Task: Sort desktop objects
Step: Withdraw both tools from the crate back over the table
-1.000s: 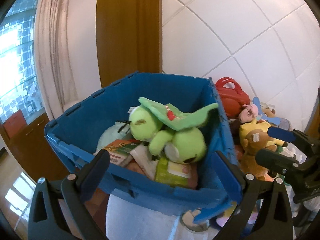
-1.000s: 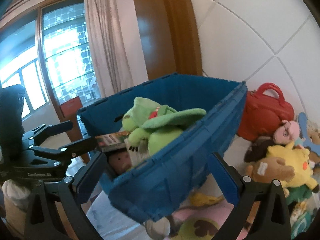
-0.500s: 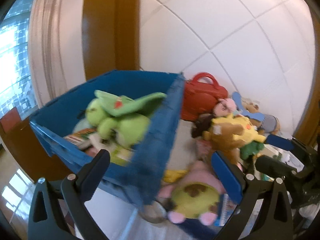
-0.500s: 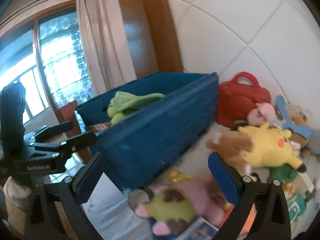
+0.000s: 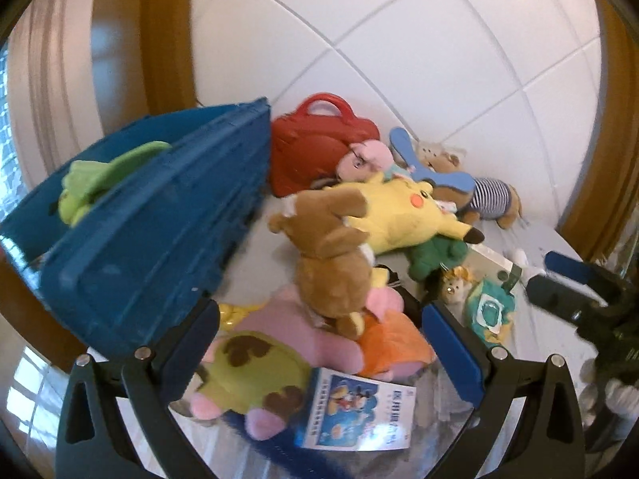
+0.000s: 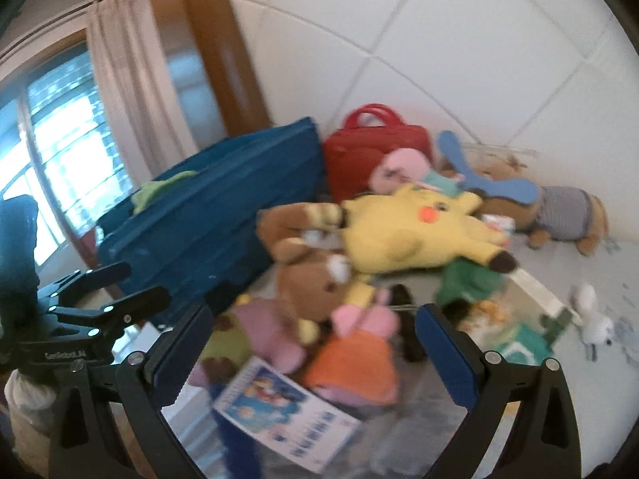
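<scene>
wall: white tiled wall (image 5: 419,60) w/ grey grout, behind desk | trim: brown wood frame (image 6: 215,60) left + right edge | window (image 6: 60,127) far left, bright daylight, grille | curtain (image 6: 127,80) pale, beside window | floor (image 5: 24,391) glossy, reflective

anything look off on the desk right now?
Yes. The toys lie in a jumbled heap: the brown plush is on top of the pink plush, and the yellow plush lies on its side. The blue crate looks tilted, though the fisheye may exaggerate.
</scene>
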A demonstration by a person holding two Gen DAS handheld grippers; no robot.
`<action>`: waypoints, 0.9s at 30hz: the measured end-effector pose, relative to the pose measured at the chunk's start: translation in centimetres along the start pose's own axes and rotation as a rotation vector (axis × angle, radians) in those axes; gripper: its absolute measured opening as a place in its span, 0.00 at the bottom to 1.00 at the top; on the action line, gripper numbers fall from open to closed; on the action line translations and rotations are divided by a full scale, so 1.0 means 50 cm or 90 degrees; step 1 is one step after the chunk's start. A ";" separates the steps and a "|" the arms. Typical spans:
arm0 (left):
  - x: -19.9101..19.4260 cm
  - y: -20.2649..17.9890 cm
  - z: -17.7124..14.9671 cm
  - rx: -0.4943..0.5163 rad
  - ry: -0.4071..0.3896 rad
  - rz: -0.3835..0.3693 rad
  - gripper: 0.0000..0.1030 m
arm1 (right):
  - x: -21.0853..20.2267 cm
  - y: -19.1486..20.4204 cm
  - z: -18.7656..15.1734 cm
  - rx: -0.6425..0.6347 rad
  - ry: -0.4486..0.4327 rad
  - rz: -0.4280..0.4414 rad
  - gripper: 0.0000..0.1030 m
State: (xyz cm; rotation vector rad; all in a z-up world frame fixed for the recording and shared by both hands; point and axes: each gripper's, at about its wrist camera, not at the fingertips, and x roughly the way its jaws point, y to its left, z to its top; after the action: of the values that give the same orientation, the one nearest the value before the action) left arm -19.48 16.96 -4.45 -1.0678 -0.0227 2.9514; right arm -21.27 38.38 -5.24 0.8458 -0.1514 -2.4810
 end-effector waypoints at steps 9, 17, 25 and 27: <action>0.097 -0.024 0.050 0.019 0.024 -0.011 1.00 | 0.020 -0.094 0.028 0.041 0.005 -0.050 1.00; 0.188 0.060 0.047 0.022 0.072 0.015 1.00 | 0.168 -0.085 0.007 0.063 0.072 -0.017 1.00; 0.226 0.161 0.040 -0.018 0.085 0.038 1.00 | 0.299 0.004 -0.020 0.018 0.121 0.003 1.00; 0.232 0.182 0.037 -0.025 0.087 0.047 1.00 | 0.317 0.032 -0.009 -0.004 0.108 0.004 1.00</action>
State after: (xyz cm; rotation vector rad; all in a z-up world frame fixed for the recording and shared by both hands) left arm -29.56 7.90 -10.56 -1.3001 -0.0415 2.9462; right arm -31.00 29.09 -13.75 1.0464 -0.0868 -2.3900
